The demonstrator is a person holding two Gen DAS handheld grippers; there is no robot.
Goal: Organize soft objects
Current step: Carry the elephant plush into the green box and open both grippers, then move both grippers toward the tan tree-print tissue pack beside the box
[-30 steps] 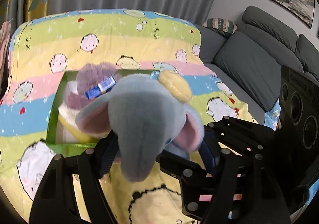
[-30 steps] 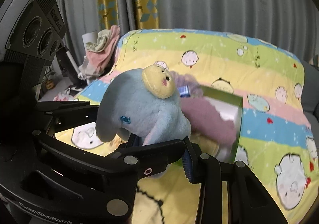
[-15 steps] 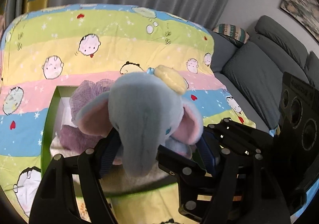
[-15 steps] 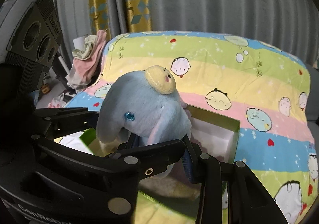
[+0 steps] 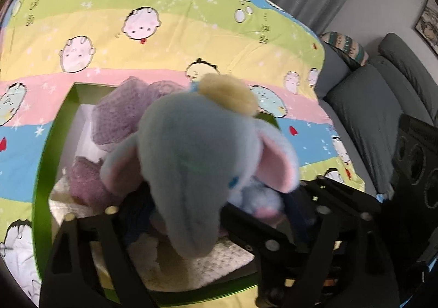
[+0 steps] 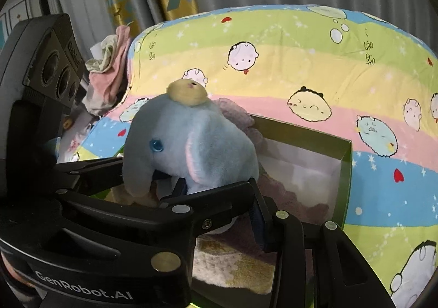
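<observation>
A blue plush elephant (image 5: 191,149) (image 6: 197,143) with pink ears and a yellow cap hangs over the green box (image 5: 43,171) (image 6: 346,176). My left gripper (image 5: 215,212) has the plush between its jaws. They are opening, and the blue pads stand a little off its sides. My right gripper (image 6: 217,198) is shut on the elephant's body from the other side. Inside the box lie a purple knitted piece (image 5: 120,113) (image 6: 238,116) and a cream fluffy piece (image 5: 169,261) (image 6: 232,261).
The box sits on a striped cartoon bedspread (image 5: 164,1) (image 6: 301,42). A grey sofa (image 5: 369,116) with a striped cushion (image 5: 345,45) stands to the right. A heap of clothes (image 6: 109,75) lies at the far left, with curtains behind.
Both grippers have carried the elephant forward and down, so it now hangs over the box. The left jaws have spread wider around it.
</observation>
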